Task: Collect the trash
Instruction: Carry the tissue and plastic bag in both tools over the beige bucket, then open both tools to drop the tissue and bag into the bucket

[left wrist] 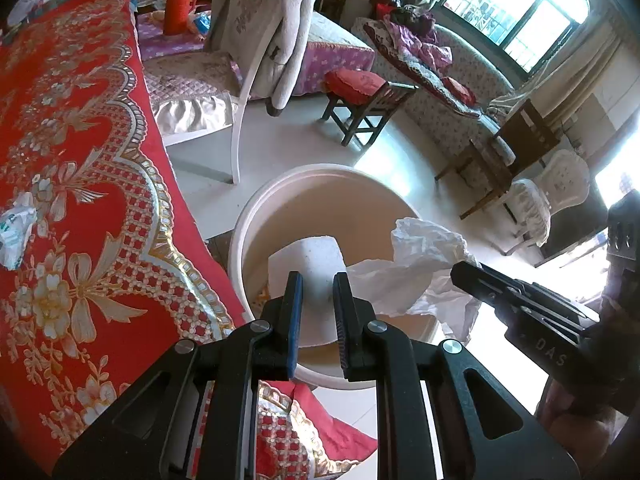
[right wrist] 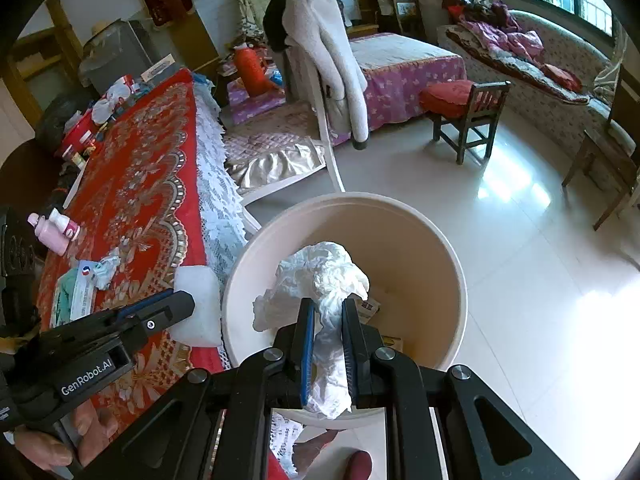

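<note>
left gripper (left wrist: 318, 284) clamped on foam block (left wrist: 308, 264) | right gripper (right wrist: 328, 312) pinching crumpled tissue (right wrist: 320, 276), over bucket (right wrist: 452, 264) | both featherlight, soft; pinch mid-bulk

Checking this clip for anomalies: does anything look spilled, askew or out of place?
Nothing spilled. Loose trash remains on the red tablecloth: a crumpled tissue beside a tissue packet, not yet in the bucket.

smooth plastic bucket (right wrist: 452, 248), crumpled tissue paper (right wrist: 324, 276), matt foam block (left wrist: 308, 264), glossy floor tiles (right wrist: 520, 240).
</note>
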Tool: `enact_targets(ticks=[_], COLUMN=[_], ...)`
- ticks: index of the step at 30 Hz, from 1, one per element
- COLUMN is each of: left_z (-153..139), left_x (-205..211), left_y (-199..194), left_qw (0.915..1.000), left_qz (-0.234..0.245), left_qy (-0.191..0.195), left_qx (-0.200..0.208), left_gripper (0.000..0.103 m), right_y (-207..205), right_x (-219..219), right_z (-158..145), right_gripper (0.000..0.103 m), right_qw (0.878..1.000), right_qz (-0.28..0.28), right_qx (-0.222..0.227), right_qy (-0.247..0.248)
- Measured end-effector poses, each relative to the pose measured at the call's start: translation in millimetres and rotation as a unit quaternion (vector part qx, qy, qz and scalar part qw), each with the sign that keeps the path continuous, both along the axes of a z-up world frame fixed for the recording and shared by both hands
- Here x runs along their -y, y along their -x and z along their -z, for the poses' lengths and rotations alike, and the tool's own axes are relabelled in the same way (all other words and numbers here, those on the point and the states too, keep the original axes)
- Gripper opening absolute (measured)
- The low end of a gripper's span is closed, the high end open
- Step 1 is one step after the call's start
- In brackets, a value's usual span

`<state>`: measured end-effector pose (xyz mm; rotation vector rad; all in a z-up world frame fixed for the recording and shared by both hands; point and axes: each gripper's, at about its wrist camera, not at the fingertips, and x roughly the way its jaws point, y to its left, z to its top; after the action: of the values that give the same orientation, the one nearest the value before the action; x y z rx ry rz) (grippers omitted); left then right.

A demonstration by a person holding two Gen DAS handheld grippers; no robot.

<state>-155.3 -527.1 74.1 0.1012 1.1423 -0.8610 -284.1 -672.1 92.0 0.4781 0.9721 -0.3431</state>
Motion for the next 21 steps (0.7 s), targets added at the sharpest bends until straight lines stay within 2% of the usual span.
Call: enact_targets(ticks=[14,21], left_z=[15,18], left_x=[10,14], left_y=[-2,-1], left_qw=[0.9999,0.9995], left_qz=[0.006,0.015], left_qy=[-0.006,0.01], left_qx=[-0.012,-0.027], left_gripper=[0.013,0.016], right_y=[2,3], right_x=[8,10], right_z=[11,13], right_gripper=[0.013,0.013], right_qw=[1.0,1.0], right_qz=[0.01,0.016], right_qx=[-0.011,-0.026], right_qy=[-0.009,-0.001])
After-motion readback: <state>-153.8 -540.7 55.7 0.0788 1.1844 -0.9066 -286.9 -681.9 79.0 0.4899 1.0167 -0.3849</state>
